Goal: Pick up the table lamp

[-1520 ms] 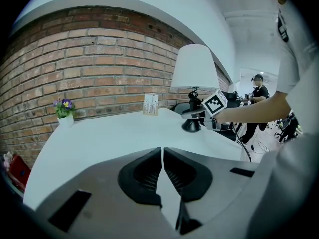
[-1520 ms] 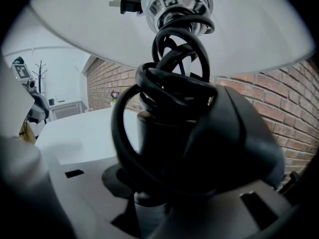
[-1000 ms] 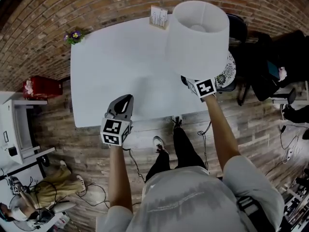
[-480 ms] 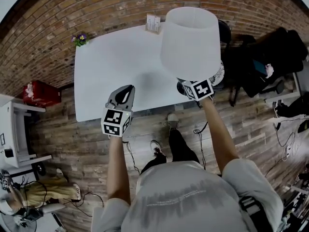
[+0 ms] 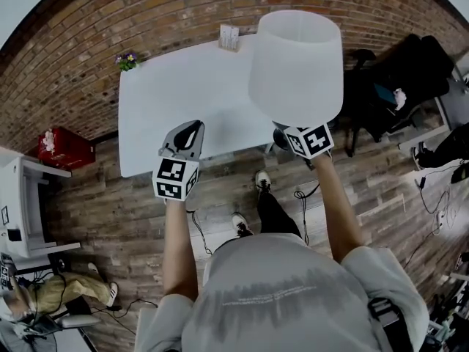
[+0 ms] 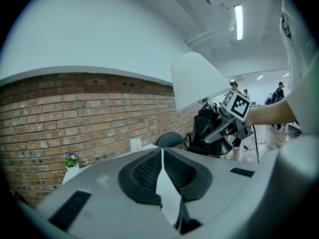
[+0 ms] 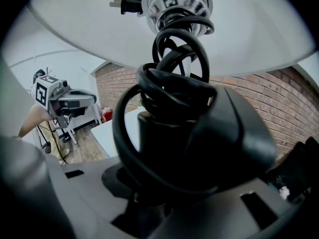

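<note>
Clamping table lamp stem — right hand-held gripper | left hand-held gripper — closed, empty

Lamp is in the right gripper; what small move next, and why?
Probably lift it straight up a little: the right gripper is shut on the lamp below its wide shade, over the table corner, and the left gripper is shut, empty.

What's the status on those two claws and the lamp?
Right gripper shut on table lamp stem, cord coiled round it. Lamp held up, off the table. Left gripper shut, empty. Nothing in the way.
</note>
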